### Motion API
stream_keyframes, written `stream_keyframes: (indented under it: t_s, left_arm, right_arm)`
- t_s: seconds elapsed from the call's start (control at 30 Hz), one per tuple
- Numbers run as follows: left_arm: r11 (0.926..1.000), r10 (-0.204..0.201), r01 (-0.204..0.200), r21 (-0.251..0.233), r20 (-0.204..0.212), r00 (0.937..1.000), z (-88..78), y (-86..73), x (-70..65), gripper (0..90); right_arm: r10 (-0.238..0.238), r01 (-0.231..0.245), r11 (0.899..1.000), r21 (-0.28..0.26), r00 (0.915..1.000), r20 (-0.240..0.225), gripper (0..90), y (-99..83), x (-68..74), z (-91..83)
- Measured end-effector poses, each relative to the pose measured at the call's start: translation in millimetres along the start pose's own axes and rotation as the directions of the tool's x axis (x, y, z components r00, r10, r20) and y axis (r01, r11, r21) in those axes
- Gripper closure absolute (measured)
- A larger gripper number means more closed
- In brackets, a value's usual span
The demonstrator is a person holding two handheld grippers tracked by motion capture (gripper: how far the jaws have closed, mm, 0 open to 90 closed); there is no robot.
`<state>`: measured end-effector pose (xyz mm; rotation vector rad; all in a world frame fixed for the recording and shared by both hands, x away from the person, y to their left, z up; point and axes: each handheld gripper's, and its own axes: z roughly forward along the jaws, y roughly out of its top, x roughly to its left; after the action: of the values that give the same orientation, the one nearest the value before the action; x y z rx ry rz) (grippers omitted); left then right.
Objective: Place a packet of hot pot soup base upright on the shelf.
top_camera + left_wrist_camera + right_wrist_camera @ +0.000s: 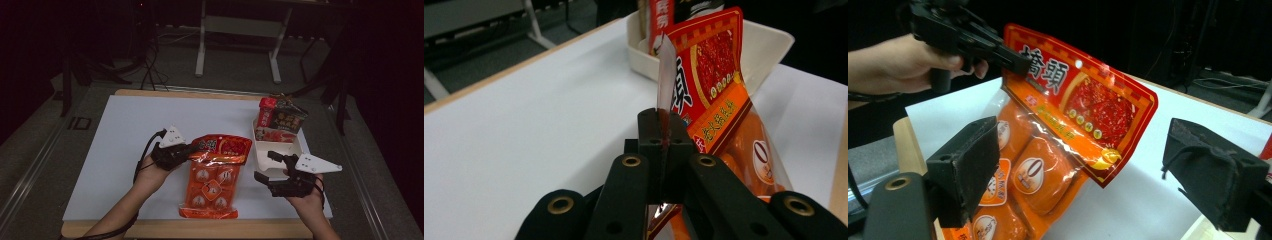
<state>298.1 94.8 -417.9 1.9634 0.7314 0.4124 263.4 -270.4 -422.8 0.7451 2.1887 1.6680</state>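
The left claw (186, 150) is clamped tight on the upper left edge of the orange-red snack bag (214, 175); in the left gripper view the thin sealed edge (664, 85) stands pinched between its two jaws. The bag's printed top is lifted off the white bench (120, 145), while its lower end lies near the middle of the near edge. Through the clear lower part, orange individually wrapped pieces (1040, 172) show.

The right claw (264, 167) hangs wide open near the right edge, just right of the bag and holding nothing; its foam-faced fingers (970, 162) frame the bag without touching it.

A white tray (260, 157) sits toward the far right corner of the bench, beyond the right claw, with a red and dark packet (280, 120) standing in it.
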Motion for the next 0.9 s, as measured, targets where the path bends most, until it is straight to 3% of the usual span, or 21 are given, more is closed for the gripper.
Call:
stream_keyframes:
  t_s: [0.2,0.67,0.9]
  left_arm:
    - [0.9988,0.038,-0.037,-0.033,0.020,0.9991,-8.1,6.8,-11.9,90.0]
    - [0.9917,0.071,-0.062,-0.113,0.078,0.9944,-21.2,10.7,-31.3,90.0]
    - [0.9895,0.085,-0.073,-0.125,0.096,0.9917,-25.1,13.0,-37.5,90.0]
  right_arm:
    - [0.017,-0.017,1.000,0.004,0.9998,-0.011,14.7,0.3,-0.6,2.1]
    - [0.052,-0.051,0.998,0.023,0.9980,-0.037,17.9,-3.8,-2.8,10.8]
    - [0.064,-0.063,0.998,0.009,0.9912,-0.116,34.3,-7.0,-4.4,14.6]
